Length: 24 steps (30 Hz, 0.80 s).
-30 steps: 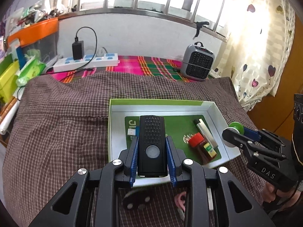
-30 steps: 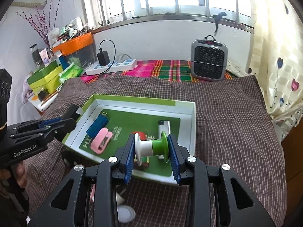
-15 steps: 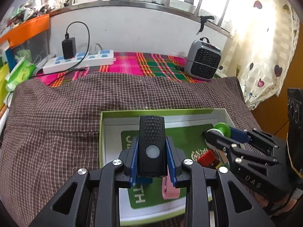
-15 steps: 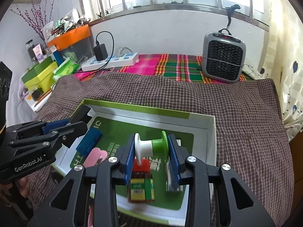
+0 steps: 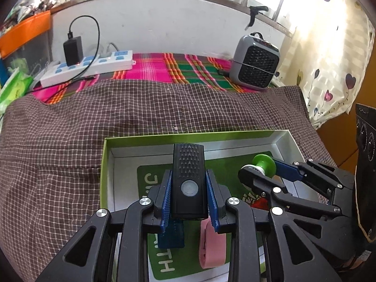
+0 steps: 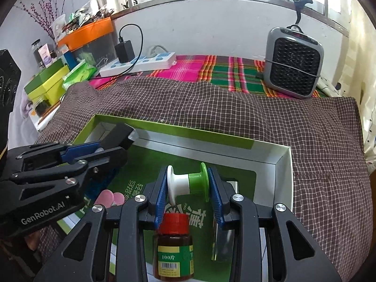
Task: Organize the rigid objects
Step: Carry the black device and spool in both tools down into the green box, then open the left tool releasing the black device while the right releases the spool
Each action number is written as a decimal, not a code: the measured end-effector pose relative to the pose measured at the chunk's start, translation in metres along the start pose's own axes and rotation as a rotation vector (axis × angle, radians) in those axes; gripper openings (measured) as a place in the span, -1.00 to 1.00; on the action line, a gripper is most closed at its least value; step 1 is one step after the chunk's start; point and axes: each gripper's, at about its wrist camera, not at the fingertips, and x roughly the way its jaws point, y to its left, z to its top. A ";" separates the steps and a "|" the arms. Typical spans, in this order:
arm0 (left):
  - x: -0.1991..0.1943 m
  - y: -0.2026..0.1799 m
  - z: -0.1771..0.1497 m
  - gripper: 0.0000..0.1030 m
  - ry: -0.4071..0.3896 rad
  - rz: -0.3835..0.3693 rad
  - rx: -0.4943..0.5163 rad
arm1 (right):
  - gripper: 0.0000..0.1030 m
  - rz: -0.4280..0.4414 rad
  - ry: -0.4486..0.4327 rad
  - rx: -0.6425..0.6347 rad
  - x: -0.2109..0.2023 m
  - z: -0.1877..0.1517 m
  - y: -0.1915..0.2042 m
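Observation:
My left gripper (image 5: 188,189) is shut on a black flashlight (image 5: 188,178) and holds it over the left part of a green and white box (image 5: 107,164). My right gripper (image 6: 188,188) is shut on a white and green spool (image 6: 188,184) over the box's (image 6: 284,178) right part. In the box lie a blue block (image 5: 171,235), a pink clip (image 5: 211,246), a red-capped brown bottle (image 6: 174,246) and a silver lighter (image 6: 222,242). The right gripper shows in the left wrist view (image 5: 258,171), the left one in the right wrist view (image 6: 117,142).
The box sits on a brown checked cloth (image 5: 58,152). At the back stand a grey heater (image 6: 292,67), a white power strip with a black charger (image 5: 87,67), and an orange-lidded bin (image 6: 89,35). Green boxes (image 6: 44,82) stand at the left.
Both grippers have moved forward over the box, each keeping its hold. The box contents now lie below and behind the fingertips.

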 end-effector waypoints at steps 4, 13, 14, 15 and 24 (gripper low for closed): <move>0.002 -0.001 0.001 -0.49 0.001 0.001 0.008 | -0.32 -0.001 0.008 -0.007 0.003 0.000 0.000; 0.006 -0.002 0.003 -0.49 0.007 0.004 0.013 | -0.33 -0.015 0.003 -0.020 0.005 0.002 0.002; 0.007 -0.002 0.003 -0.49 0.008 0.006 0.012 | -0.33 -0.016 0.003 -0.020 0.005 0.002 0.002; 0.007 -0.002 0.003 -0.49 0.008 0.006 0.011 | -0.33 -0.016 0.004 -0.019 0.005 0.001 0.002; 0.009 -0.001 0.003 -0.49 0.013 -0.001 0.010 | -0.32 -0.011 0.012 -0.014 0.008 -0.001 0.000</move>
